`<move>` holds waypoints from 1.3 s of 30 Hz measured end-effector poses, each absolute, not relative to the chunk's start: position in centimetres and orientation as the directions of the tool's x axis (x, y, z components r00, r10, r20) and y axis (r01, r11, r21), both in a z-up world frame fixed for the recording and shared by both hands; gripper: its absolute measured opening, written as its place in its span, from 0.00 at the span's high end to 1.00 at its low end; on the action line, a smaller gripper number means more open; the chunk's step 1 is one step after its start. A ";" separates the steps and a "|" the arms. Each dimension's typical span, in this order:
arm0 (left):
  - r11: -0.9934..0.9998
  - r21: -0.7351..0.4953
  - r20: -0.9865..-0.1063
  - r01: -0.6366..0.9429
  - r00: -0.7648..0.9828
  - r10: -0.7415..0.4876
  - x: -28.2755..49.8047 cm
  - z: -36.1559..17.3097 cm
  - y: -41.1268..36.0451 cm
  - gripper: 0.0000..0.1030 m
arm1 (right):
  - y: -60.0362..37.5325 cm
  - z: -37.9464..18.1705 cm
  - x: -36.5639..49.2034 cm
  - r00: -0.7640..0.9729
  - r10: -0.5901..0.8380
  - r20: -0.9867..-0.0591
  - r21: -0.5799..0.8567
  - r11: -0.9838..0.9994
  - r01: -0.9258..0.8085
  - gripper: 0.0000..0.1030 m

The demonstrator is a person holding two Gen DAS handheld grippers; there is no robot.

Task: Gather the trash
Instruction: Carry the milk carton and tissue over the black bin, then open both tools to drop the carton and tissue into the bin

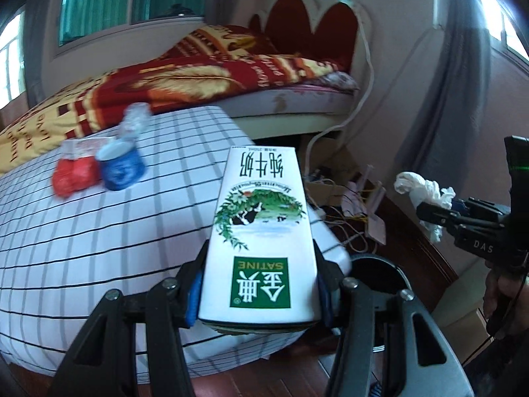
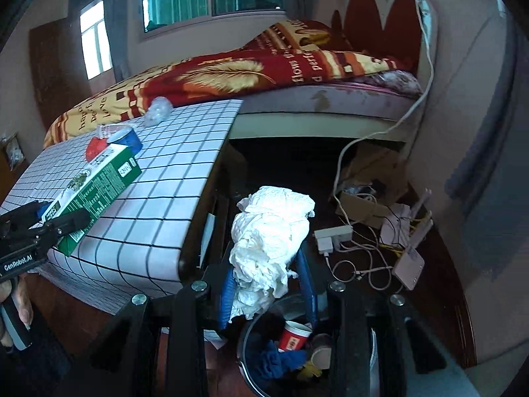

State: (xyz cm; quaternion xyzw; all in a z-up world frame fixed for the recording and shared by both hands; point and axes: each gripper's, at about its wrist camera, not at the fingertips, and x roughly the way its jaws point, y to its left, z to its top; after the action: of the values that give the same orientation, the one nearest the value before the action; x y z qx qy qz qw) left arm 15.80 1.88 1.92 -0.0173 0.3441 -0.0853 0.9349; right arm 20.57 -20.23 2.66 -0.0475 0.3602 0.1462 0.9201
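In the left wrist view my left gripper [image 1: 260,254] is shut on a white and green milk carton [image 1: 261,205], which points away over the checked table [image 1: 99,231]. The right wrist view shows the same carton [image 2: 99,185] in the left gripper [image 2: 56,221] above the table's near corner. My right gripper [image 2: 269,264] is shut on a crumpled white tissue wad [image 2: 271,241], just above a dark trash bin [image 2: 258,357]. That bin holds a red cup and a blue cloth. On the table lie a red crumpled wrapper [image 1: 74,173], a blue cup [image 1: 122,167] and clear crumpled plastic [image 1: 134,120].
A bed with a red and yellow blanket [image 2: 231,76] stands behind the table. On the floor to the right lie a cardboard box [image 2: 360,205], a power strip [image 2: 332,233], tangled cables and a pink router [image 2: 410,264]. A white cable [image 2: 426,76] hangs from the headboard.
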 end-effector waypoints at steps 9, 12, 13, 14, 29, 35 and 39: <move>0.953 -0.087 -0.655 0.289 0.705 -0.273 15.5 0.6 -5.4 0.47 | -24.7 0.8 18.8 0.721 0.220 -0.657 0.033 0.964 -0.264 0.65; 0.942 -0.086 -0.668 0.325 0.682 -0.297 15.1 -0.4 -7.7 0.47 | -26.2 -0.2 18.3 0.714 0.208 -0.669 0.036 0.968 -0.247 0.65; 0.937 -0.086 -0.674 0.339 0.673 -0.306 14.9 -0.8 -8.4 0.47 | -26.6 -0.6 18.2 0.711 0.204 -0.673 0.037 0.969 -0.242 0.65; 0.932 -0.086 -0.680 0.352 0.663 -0.313 14.7 -1.3 -9.1 0.47 | -27.2 -1.0 18.0 0.709 0.195 -0.678 0.036 0.972 -0.233 0.65; 0.908 -0.099 -0.719 0.408 0.601 -0.348 15.2 -7.1 -14.7 0.47 | -32.7 -8.1 16.2 0.632 0.169 -0.756 0.034 0.975 -0.220 0.65; 0.904 -0.107 -0.748 0.414 0.566 -0.347 16.2 -8.9 -15.3 0.47 | -32.3 -10.6 17.0 0.584 0.179 -0.792 0.021 0.964 -0.267 0.64; 0.903 -0.124 -0.758 0.412 0.547 -0.355 16.4 -10.1 -14.9 0.41 | -32.1 -12.2 17.7 0.553 0.202 -0.809 0.040 0.956 -0.290 0.59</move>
State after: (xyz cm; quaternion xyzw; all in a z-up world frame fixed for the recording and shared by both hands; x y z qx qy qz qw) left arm 16.38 -14.94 -10.09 0.0341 0.4228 -0.2181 0.8789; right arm 17.67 -32.08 -12.21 -0.0490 0.4518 0.1397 0.8797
